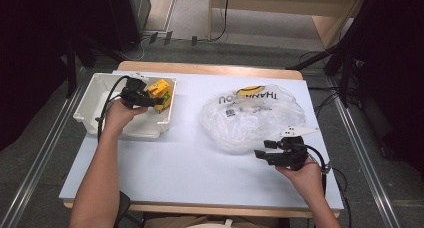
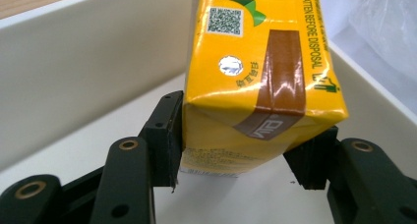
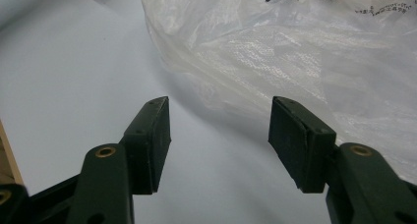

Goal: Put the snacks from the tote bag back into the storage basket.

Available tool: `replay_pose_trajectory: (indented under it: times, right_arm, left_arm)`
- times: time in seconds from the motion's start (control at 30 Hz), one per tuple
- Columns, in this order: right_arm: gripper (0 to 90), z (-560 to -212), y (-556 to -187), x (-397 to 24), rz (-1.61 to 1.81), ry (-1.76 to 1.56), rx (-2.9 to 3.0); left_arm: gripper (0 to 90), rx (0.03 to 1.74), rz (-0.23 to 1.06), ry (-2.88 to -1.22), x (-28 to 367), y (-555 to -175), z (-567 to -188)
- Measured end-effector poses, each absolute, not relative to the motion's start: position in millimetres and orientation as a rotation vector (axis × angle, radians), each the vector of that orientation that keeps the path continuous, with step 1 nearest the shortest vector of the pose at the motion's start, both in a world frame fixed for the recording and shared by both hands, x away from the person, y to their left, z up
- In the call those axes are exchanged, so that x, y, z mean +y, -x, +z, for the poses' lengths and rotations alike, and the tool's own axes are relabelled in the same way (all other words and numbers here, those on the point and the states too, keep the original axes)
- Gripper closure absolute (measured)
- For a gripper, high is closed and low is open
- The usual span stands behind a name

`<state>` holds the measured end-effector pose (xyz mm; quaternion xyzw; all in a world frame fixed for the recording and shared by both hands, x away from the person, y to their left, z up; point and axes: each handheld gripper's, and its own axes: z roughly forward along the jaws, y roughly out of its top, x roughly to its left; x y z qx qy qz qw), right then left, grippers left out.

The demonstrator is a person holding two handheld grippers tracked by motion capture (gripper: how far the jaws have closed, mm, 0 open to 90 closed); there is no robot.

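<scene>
Resting inside the white bin (image 1: 95, 105) at the upper left of the high view, the yellow carton (image 1: 160, 93) sits between the jaws of the left gripper (image 1: 159, 102). In the left gripper view the carton (image 2: 255, 81) fills the upper middle of the frame: a QR code is printed near its top edge, a brown strip runs down its face and over the corner, a round silver foil spot sits to the left of that strip, and small green capitals along the right edge read "FLATTEN BEFORE DISPOSAL". The left gripper (image 2: 246, 155) has its jaws standing wide, the left one against the carton's side and the right one just beside the opposite lower corner; whether that one presses cannot be told.

To the right of centre in the high view lies a crumpled clear plastic bag (image 1: 252, 118) on the pale blue surface (image 1: 175, 163), with black lettering seen upside down, "THANK YOU", under a yellow mark. The right gripper (image 1: 261, 154) is at the lower right, its jaws open with nothing between them. In the right gripper view they (image 3: 220, 135) point at the near edge of the bag (image 3: 305, 52).
</scene>
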<state>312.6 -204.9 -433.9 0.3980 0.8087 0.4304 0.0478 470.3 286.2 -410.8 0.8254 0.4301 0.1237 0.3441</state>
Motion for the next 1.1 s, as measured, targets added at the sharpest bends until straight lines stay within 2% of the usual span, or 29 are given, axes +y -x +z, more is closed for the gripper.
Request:
replay_pose_trajectory:
  times: [0.2, 0.3, 0.5, 0.67, 0.83, 0.97, 1.1]
  right_arm:
    - [42.2, -433.7, -312.5, -205.1, 1.314, -1.211, 2.466]
    - [42.2, -434.0, -312.8, -203.9, 1.315, -1.214, 2.468]
    - [42.2, -433.9, -312.9, -203.0, 1.315, -1.204, 2.472]
    - [42.2, -433.8, -313.1, -203.5, 1.317, -1.208, 2.469]
    - [42.2, -433.6, -313.1, -203.8, 1.32, -1.209, 2.466]
    - [42.2, -433.5, -313.1, -203.3, 1.318, -1.209, 2.47]
    - [42.2, -433.4, -313.4, -202.7, 1.319, -1.208, 2.472]
  left_arm:
    - [44.7, 1.134, 0.35, -2.119, 292.3, -461.5, -405.1]
    - [44.7, 1.145, 0.32, -2.097, 297.3, -458.0, -403.2]
    - [47.2, 1.15, 0.317, -2.072, 303.0, -449.4, -397.2]
    - [56.6, 1.137, 0.316, -2.079, 303.5, -443.1, -392.1]
    - [62.4, 1.169, 0.214, -2.041, 308.2, -442.5, -388.8]
    - [69.0, 1.147, 0.2, -2.061, 310.6, -436.9, -388.3]
    - [82.4, 1.106, 0.193, -2.062, 309.9, -433.1, -387.9]
